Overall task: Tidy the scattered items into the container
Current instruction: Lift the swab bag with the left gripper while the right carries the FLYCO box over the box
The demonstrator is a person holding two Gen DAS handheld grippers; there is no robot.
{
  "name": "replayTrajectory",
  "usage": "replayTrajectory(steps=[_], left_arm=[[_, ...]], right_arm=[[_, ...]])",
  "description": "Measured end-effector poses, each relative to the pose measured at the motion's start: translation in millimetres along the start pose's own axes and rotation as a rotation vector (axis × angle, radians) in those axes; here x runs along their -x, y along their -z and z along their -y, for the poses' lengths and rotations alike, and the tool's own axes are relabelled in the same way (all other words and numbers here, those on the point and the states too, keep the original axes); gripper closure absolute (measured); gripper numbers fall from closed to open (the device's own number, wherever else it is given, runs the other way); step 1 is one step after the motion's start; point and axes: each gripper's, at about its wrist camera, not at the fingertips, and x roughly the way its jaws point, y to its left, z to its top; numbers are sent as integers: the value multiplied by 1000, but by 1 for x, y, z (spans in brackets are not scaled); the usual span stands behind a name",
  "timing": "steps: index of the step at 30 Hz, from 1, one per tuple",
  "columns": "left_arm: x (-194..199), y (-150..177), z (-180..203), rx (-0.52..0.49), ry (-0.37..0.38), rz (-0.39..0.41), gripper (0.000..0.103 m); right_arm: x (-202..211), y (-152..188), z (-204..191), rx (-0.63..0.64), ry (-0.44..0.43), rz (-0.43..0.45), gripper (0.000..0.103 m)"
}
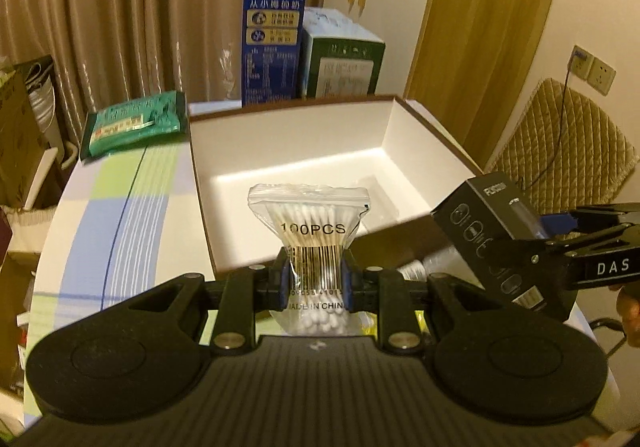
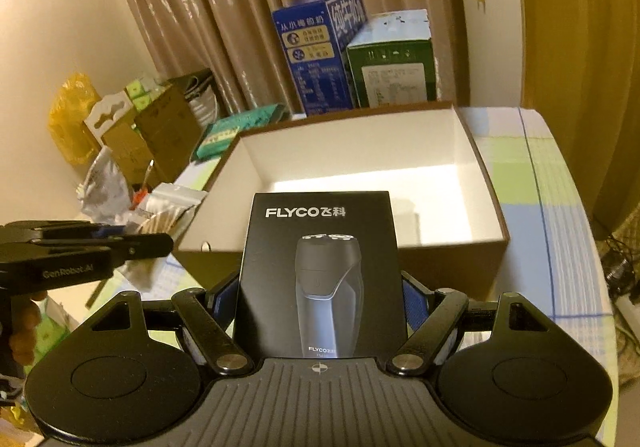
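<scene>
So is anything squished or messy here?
A little. The cotton swab bag is pinched into an hourglass shape by the left gripper. The shaver box in the right gripper looks undamaged, and the open box sits level.

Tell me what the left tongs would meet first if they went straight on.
Probably the white floor of the open box; the left tongs, shut on the cotton swab bag, point down into it.

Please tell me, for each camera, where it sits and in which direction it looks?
Left wrist: on the left gripper, looking forward and down at the swab bag it holds; the right gripper shows.
Right wrist: on the right gripper, looking at the shaver box; the left gripper and a hand show.
Shared: open box, blue carton.
</scene>
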Motion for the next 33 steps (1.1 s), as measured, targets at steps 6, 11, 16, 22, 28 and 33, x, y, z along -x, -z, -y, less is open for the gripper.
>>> replayTrajectory(steps=[6,11,16,22,28,33], left_arm=[[-11,-14,-7,4,-18,10,83],[-22,-25,-12,1,-28,13,83],[-37,-38,-15,-8,-34,11,83],[-57,-52,-20,-17,-40,-1,83],[-87,-63,-30,-7,-48,-37,83],[-118,-63,-35,9,-53,-100,83]], right_arm=[[-8,-20,4,-11,-11,19,27],[-17,-36,7,-20,-16,28,27],[-35,-52,9,-25,-10,27,27],[-61,-69,14,-39,5,21,27],[-97,-77,23,-61,49,-15,27],[-125,-78,25,-61,78,-47,27]])
